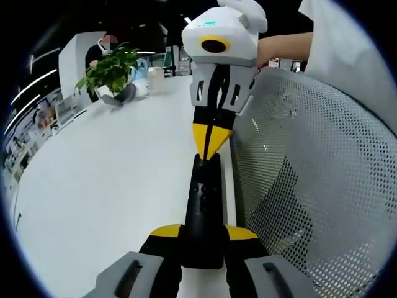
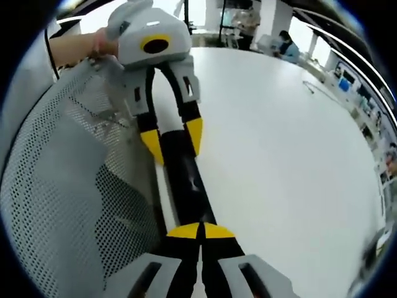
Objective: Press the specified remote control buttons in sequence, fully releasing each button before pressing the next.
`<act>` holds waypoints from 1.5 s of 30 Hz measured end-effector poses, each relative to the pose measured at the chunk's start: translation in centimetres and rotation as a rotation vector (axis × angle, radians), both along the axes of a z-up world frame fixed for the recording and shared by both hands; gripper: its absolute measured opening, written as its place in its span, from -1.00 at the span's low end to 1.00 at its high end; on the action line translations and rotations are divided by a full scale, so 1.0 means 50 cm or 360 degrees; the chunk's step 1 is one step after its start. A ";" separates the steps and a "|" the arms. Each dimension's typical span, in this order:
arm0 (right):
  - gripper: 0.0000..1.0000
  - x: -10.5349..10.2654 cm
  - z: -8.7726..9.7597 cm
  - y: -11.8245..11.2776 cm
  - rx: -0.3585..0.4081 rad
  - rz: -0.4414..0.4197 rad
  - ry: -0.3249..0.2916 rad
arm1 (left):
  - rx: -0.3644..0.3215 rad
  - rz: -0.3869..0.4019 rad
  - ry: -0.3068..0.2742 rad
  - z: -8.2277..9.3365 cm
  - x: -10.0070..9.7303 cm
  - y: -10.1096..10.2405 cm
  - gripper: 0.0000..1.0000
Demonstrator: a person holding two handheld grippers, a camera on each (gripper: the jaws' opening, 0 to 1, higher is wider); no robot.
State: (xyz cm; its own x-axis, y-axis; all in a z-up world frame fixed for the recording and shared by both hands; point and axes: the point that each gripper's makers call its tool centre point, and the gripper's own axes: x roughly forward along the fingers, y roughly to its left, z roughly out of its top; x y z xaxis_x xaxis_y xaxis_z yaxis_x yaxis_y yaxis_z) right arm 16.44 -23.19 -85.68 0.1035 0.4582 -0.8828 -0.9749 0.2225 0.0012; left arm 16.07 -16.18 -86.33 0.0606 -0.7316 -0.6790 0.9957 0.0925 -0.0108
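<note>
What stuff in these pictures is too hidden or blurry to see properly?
- Remote control: in the left gripper view its buttons are too dark and small to tell apart, and the left claw covers its near end.
- Right claw: in the right gripper view its closed tips cover the spot they touch, so the button under them is hidden.
- Potted plant: far off and blurry, its pot unclear.
- Mesh chair back: cut off by the picture edge.

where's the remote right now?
Left gripper view: the remote is clamped in the left gripper at the white table's edge, the right gripper's shut tips at its far end.
</note>
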 end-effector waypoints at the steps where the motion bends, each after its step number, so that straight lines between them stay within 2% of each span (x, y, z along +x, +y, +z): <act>1: -1.00 0.001 0.000 0.000 0.0009 -0.0024 0.0012 | -0.0006 0.0006 0.0000 -0.001 0.003 -0.001 -0.50; 4: -1.00 0.001 0.000 -0.002 0.0050 -0.0083 0.0019 | -0.0015 0.0014 0.0002 0.001 0.004 -0.002 -0.50; 9: -1.00 0.000 0.001 -0.003 0.0135 -0.0141 -0.0037 | -0.0019 0.0027 0.0008 0.001 0.005 -0.002 -0.50; 12: -1.00 -0.002 0.002 -0.003 0.0180 -0.0100 -0.0093 | -0.0017 0.0031 0.0008 0.001 0.004 -0.002 -0.50; 17: -1.00 0.003 0.006 0.006 0.0161 -0.0057 -0.0110 | -0.0016 0.0033 0.0007 0.001 0.004 -0.002 -0.50; 23: -1.00 0.003 0.013 0.023 0.0201 -0.0035 -0.0076 | -0.0015 0.0041 0.0008 0.000 0.004 -0.003 -0.50; 35: -1.00 -0.003 0.002 0.025 0.0111 0.0129 -0.0094 | -0.0017 0.0044 0.0010 0.000 0.003 -0.003 -0.50; 40: -1.00 -0.005 -0.001 0.025 -0.0008 0.0318 -0.0121 | -0.0015 0.0044 0.0010 0.000 0.003 -0.004 -0.50; 45: -1.00 -0.005 -0.003 0.027 -0.0108 0.0442 -0.0109 | -0.0016 0.0044 0.0011 -0.001 0.003 -0.004 -0.50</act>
